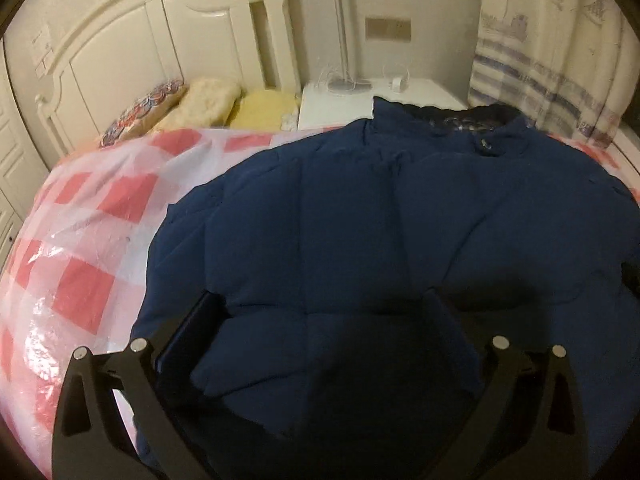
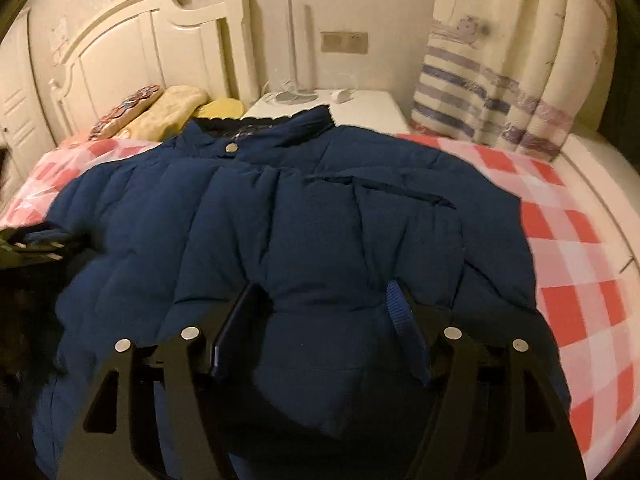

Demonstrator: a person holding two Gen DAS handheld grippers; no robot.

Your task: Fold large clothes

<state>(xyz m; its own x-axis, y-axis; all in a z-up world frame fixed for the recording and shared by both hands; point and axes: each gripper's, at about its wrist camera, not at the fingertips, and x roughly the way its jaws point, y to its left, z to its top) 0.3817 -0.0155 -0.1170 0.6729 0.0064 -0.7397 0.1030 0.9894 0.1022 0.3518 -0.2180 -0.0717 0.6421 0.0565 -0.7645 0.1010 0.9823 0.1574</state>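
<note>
A navy padded jacket (image 1: pixel 360 220) lies front up on the bed, collar toward the nightstand, and it fills both views. My left gripper (image 1: pixel 322 304) hovers over its lower left part with the jaws spread wide and only flat fabric under them. My right gripper (image 2: pixel 322 292) is over the jacket (image 2: pixel 280 208) on the other side. A puffy fold, probably a sleeve laid across the front, bulges up between its fingers (image 2: pixel 396 304). The inner faces of both pads show, so they do not press on it.
The bed carries a red-and-white checked sheet (image 1: pixel 80 248) under clear plastic. Pillows (image 1: pixel 208 100) lie by the white headboard (image 1: pixel 132 48). A white nightstand (image 2: pixel 360 108) with a lamp base and cables stands behind the collar. A striped curtain (image 2: pixel 500 80) hangs at the right.
</note>
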